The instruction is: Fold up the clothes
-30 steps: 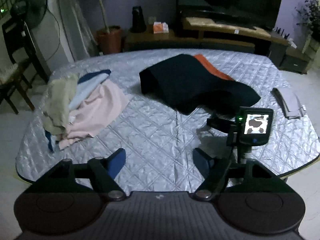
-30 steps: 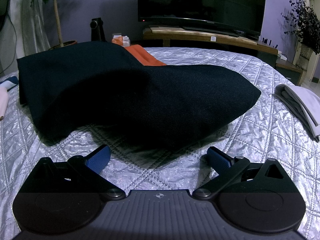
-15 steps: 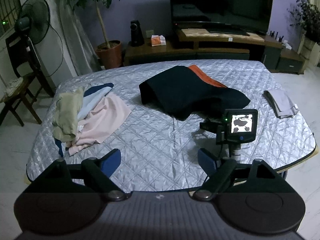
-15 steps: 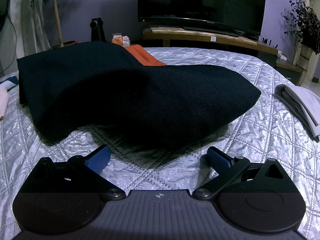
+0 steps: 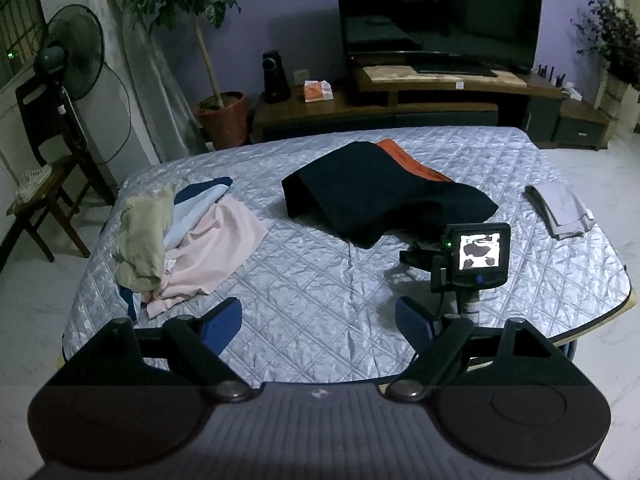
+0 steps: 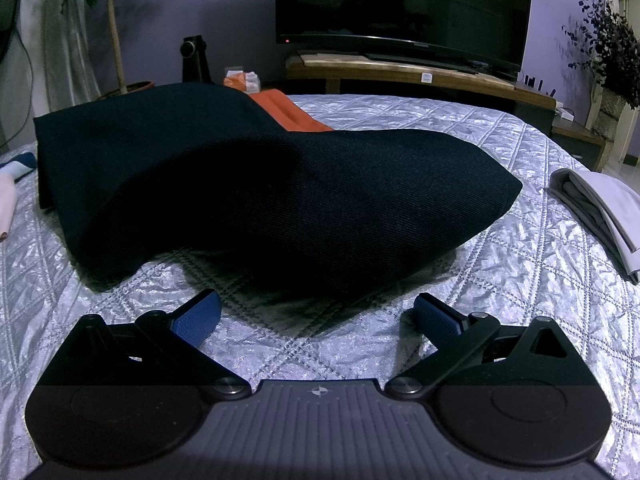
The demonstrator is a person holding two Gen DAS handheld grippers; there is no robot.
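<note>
On the quilted silver bench point(image 5: 320, 280) both grippers — left gripper point(image 5: 318, 314), right gripper point(image 6: 316, 312) — gape wide and empty; pinch the dark garment point(image 6: 260, 184) by its near edge, low and evenly.

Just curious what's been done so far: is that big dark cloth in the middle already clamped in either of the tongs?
No. The right tongs stand open and empty just short of the dark cloth.
</note>
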